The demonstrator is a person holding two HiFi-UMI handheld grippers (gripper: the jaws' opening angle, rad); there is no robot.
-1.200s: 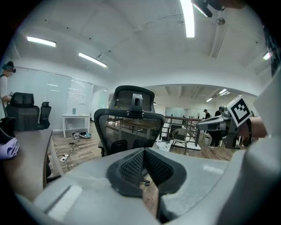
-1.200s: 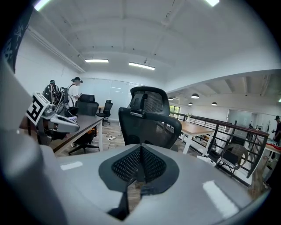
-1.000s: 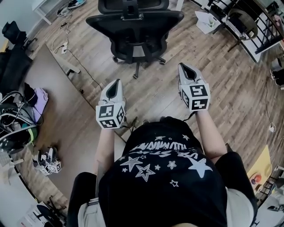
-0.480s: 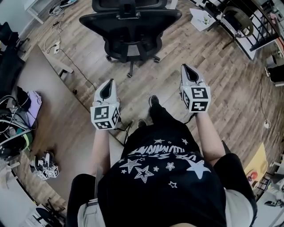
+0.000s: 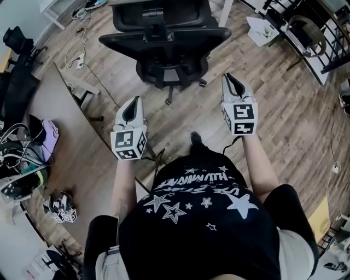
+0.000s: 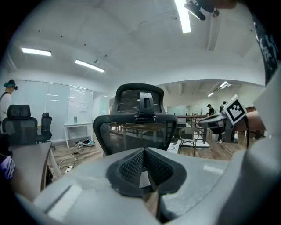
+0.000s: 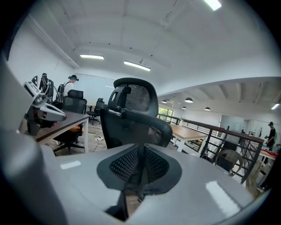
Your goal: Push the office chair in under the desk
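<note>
The black mesh office chair (image 5: 164, 38) stands on the wood floor with its back toward me, and it also fills the middle of the left gripper view (image 6: 136, 127) and the right gripper view (image 7: 136, 121). Beyond it a desk with a white leg (image 5: 225, 11) shows at the top edge. My left gripper (image 5: 134, 106) points at the chair's back, shut and empty (image 6: 145, 176). My right gripper (image 5: 229, 82) is held level with it on the right. Its jaws (image 7: 140, 169) are opening, a thin slit between the pads, nothing in them. Neither gripper touches the chair.
A long brown desk (image 5: 71, 136) runs along my left, with bags, cables and a spare marker-cube gripper (image 5: 60, 208) on it. Loose cables (image 5: 76, 49) lie on the floor at upper left. Another chair (image 5: 301, 27) and a black railing stand at upper right.
The person has stepped forward, one foot now showing on the floor. Both grippers have come a little nearer the chair's back, still apart from it.
</note>
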